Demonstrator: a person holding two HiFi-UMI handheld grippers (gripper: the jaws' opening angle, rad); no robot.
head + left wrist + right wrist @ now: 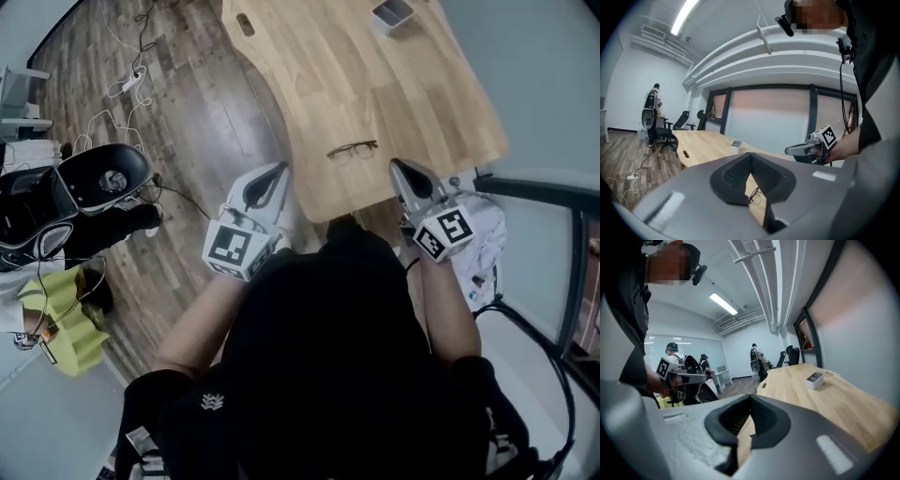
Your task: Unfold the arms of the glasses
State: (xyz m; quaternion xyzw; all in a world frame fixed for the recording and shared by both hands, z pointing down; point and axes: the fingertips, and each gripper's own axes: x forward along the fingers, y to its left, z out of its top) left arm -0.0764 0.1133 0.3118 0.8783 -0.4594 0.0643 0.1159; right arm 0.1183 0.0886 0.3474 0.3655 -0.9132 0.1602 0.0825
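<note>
L gripper (280,169), R gripper (395,165) (2, closed), 1 glasses (352,149)

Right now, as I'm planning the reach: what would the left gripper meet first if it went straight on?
Probably the wooden table, just beside the glasses; depth is unclear.

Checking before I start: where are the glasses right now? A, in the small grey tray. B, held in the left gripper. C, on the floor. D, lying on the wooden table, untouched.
D: the head view shows the glasses lying on the wooden table near its front edge, with nothing gripping them.
</note>
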